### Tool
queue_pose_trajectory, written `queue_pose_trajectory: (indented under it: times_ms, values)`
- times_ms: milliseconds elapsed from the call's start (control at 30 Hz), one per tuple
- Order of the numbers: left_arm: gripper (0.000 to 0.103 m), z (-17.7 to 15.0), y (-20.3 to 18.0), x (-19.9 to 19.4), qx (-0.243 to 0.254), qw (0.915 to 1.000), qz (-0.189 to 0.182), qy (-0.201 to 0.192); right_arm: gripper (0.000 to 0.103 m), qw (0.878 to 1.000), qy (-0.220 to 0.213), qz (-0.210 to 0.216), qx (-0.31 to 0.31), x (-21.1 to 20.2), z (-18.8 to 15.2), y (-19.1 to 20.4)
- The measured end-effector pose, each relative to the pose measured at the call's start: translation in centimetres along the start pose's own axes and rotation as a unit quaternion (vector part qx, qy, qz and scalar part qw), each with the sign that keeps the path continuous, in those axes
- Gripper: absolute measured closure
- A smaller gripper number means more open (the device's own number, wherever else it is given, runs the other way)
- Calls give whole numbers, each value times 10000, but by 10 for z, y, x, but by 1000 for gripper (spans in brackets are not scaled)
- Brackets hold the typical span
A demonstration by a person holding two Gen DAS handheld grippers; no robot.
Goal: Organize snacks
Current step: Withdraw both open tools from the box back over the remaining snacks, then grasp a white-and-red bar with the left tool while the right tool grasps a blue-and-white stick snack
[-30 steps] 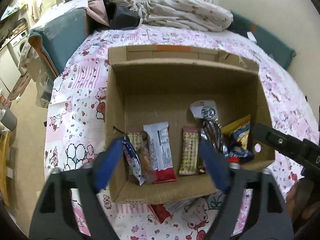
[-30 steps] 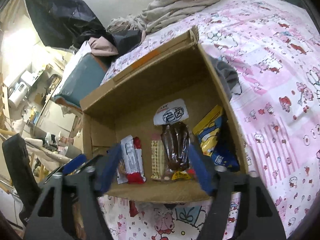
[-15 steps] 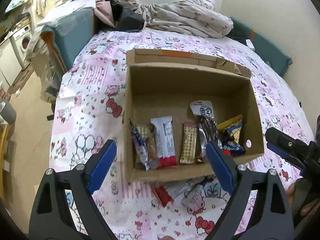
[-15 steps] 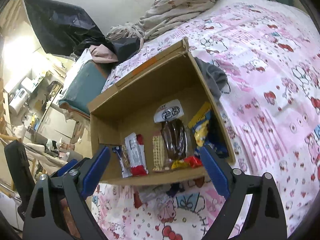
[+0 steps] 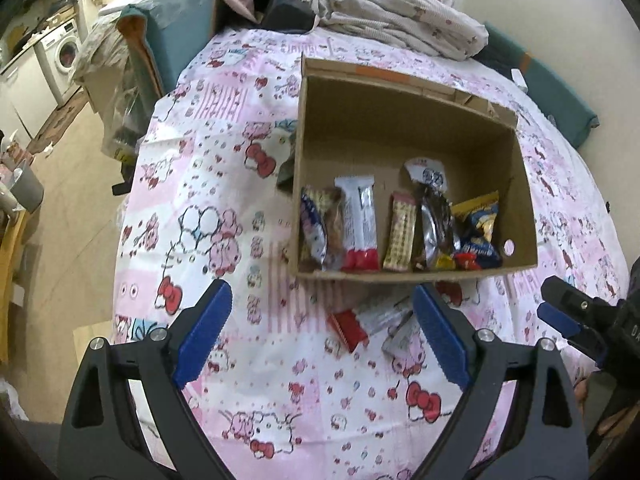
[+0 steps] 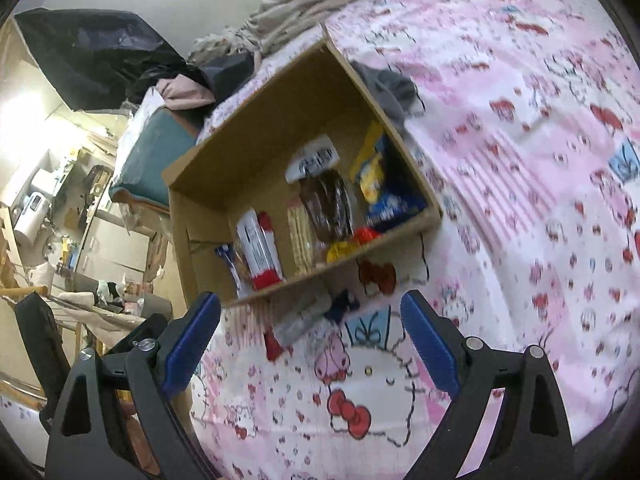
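Observation:
An open cardboard box (image 5: 404, 120) (image 6: 256, 136) sits on the pink patterned bed cover. Several snack packs lie in a row along its near wall, among them a red-and-white bar (image 5: 360, 220) (image 6: 260, 248), a beige wafer bar (image 5: 400, 232), a dark silver pack (image 5: 434, 220) and a blue-and-yellow bag (image 5: 480, 224) (image 6: 380, 184). Two loose packs lie on the cover just outside the box: a red-and-silver bar (image 5: 368, 320) (image 6: 296, 324) and a silver pack (image 5: 400, 332). My left gripper (image 5: 320, 336) is open and empty above them. My right gripper (image 6: 310, 344) is open and empty, also seen in the left wrist view (image 5: 572, 320).
A crumpled blanket (image 5: 392, 24) lies behind the box. A teal cushion (image 5: 176, 36) stands at the bed's left, another (image 5: 552, 96) at the right. A grey cloth (image 6: 388, 88) lies by the box's right wall. The floor and a washing machine (image 5: 60, 52) are at far left.
Both grippers have pulled back and up from the box, staying open. The two loose packs in front of the box have come into view.

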State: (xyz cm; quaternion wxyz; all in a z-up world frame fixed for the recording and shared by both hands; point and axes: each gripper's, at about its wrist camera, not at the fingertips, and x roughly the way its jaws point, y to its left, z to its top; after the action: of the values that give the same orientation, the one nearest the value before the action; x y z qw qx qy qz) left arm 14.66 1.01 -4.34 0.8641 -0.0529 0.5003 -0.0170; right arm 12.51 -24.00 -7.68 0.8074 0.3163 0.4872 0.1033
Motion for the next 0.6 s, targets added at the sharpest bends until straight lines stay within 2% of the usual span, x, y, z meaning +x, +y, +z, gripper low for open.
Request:
queue_pose_trajectory:
  times_ms: [200, 367, 533, 600]
  values:
    - [13, -11, 9, 2, -139, 9996, 137, 211, 9, 9992, 379, -65, -89, 18, -14, 3]
    - [13, -14, 21, 3, -385, 9985, 234, 298, 9, 9963, 793, -315, -84, 50, -23, 2]
    - [13, -17, 30, 5, -586, 9973, 252, 363, 9, 9877, 1248, -705, -622, 95, -31, 15]
    - [13, -17, 30, 5, -569, 9974, 278, 355, 13, 9863, 1299, -764, -666, 111, -33, 19]
